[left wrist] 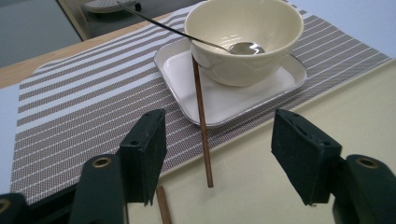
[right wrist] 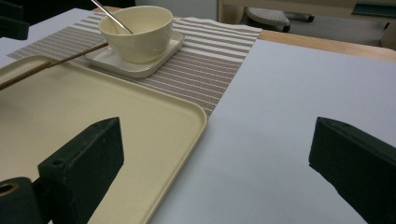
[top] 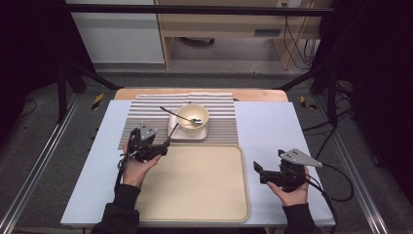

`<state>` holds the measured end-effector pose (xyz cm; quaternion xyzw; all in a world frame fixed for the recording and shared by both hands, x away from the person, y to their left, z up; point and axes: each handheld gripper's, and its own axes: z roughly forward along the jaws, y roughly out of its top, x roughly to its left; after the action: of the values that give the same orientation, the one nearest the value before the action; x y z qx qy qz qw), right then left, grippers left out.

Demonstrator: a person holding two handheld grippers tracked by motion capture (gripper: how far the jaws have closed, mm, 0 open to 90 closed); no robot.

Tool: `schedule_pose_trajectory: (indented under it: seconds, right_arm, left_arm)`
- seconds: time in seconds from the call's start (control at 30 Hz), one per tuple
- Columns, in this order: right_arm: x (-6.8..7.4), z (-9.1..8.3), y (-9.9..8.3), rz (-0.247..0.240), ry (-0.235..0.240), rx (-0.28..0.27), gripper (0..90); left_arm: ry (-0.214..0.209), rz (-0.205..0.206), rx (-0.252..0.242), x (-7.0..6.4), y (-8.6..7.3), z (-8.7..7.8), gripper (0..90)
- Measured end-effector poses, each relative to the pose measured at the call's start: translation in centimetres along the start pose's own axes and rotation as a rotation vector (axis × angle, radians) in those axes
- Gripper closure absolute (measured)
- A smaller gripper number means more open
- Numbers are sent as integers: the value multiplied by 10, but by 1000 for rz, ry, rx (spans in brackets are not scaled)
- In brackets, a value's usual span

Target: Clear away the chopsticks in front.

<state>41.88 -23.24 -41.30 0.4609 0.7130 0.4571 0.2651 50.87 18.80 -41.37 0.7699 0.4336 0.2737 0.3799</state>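
Note:
A cream bowl (top: 193, 117) with a metal spoon (top: 178, 116) in it stands on a white square plate (top: 174, 131) on a striped placemat (top: 221, 119). One brown chopstick (left wrist: 201, 121) leans from the plate's rim down onto the beige tray (top: 195, 195). The end of a second chopstick (left wrist: 163, 205) shows under my left jaw. My left gripper (left wrist: 219, 154) is open just short of the leaning chopstick, at the tray's far left corner (top: 164, 146). My right gripper (right wrist: 219, 158) hovers open over the blue mat, right of the tray (right wrist: 93, 121), with nothing between its jaws (top: 259, 171).
A pale blue mat (top: 272, 131) covers the wooden table. Dark frame posts stand at both sides and a wooden cabinet (top: 219, 24) is behind the table. Cables trail from the right gripper toward the table's right edge.

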Motion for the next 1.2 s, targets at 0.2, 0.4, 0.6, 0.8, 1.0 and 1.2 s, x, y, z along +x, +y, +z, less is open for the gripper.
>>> schedule_pose_trajectory:
  seconds: [0.2, 0.4, 0.6, 0.8, 1.0, 1.2]
  right_arm:
    - [0, 1, 0, -1, 1, 1, 34]
    - [0, 1, 0, -1, 0, 2, 35]
    - [-1, 1, 0, -2, -3, 0, 36]
    - [0, 2, 0, -4, -5, 7, 35]
    - [-1, 2, 0, -8, -7, 9, 35]
    - [-1, 2, 0, -7, -6, 10, 35]
  left_arm:
    - [-16, 10, 4, 8, 8, 16, 321]
    - [-25, 24, 30, 14, 16, 32, 319]
    - [-34, 35, 53, 16, 20, 48, 329]
    - [-44, 73, 94, 15, 18, 67, 387]
    - [-44, 93, 133, 16, 18, 82, 481]
    - [-37, 104, 153, 17, 20, 93, 558]
